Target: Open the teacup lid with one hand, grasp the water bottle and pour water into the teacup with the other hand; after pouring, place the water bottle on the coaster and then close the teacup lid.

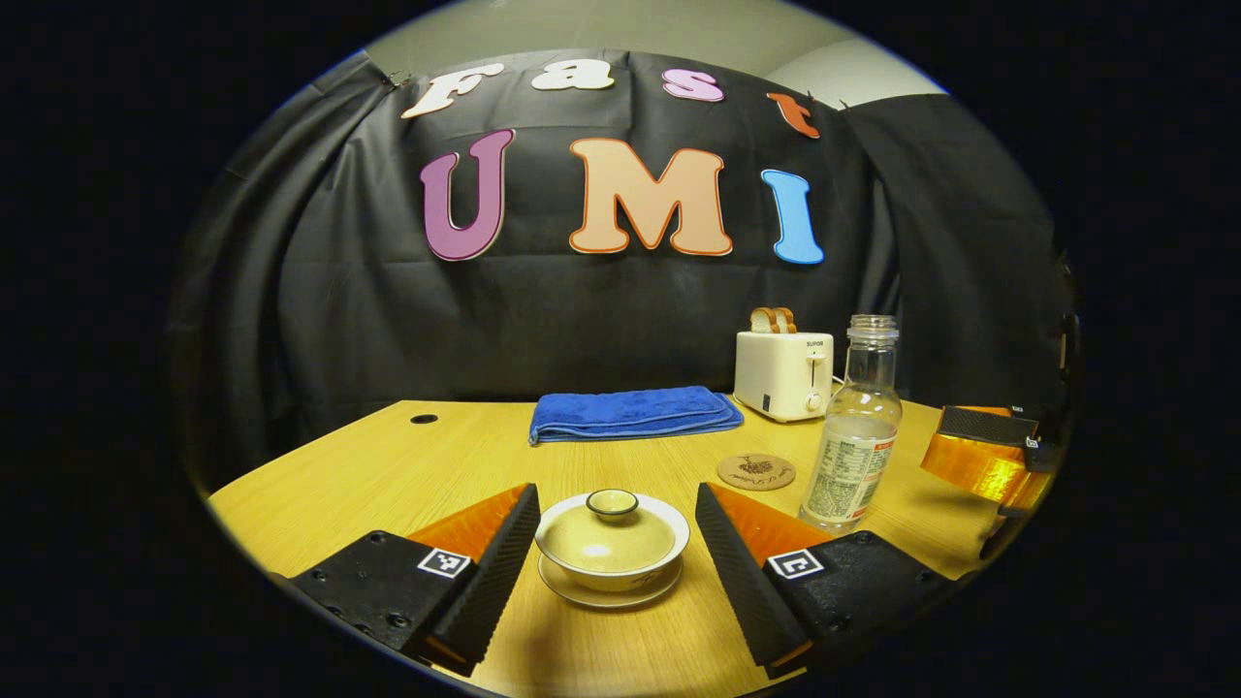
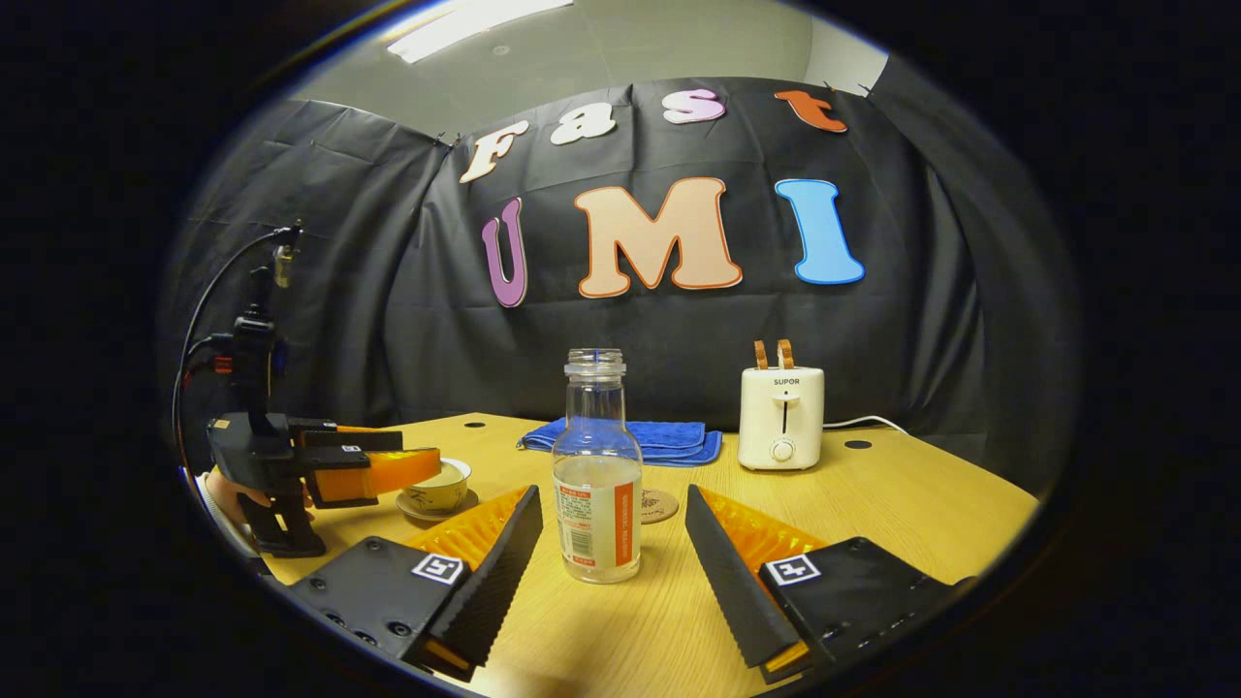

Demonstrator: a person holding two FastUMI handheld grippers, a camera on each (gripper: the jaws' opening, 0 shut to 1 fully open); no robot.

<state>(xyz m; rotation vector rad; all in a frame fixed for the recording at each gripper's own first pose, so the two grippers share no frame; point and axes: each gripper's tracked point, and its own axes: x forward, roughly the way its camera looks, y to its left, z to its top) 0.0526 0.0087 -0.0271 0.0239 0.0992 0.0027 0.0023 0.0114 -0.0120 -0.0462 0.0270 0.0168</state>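
A cream teacup (image 1: 611,555) with its lid (image 1: 612,503) on sits on a saucer, between the wide-apart fingers of my left gripper (image 1: 617,553), which is open and touches nothing. The uncapped clear water bottle (image 2: 596,485), part full, stands upright between the spread fingers of my right gripper (image 2: 613,557), also open and clear of it. In the left gripper view the bottle (image 1: 857,436) stands right of the cup, with the round cork coaster (image 1: 756,472) behind and between them. The left gripper (image 2: 383,469) appears in the right gripper view beside the teacup (image 2: 438,488).
A folded blue towel (image 1: 632,412) lies at the back of the wooden table (image 1: 388,475). A white toaster (image 1: 783,373) with bread slices stands at the back right, its cord trailing. A hand (image 2: 228,499) holds the left gripper at the table's left edge.
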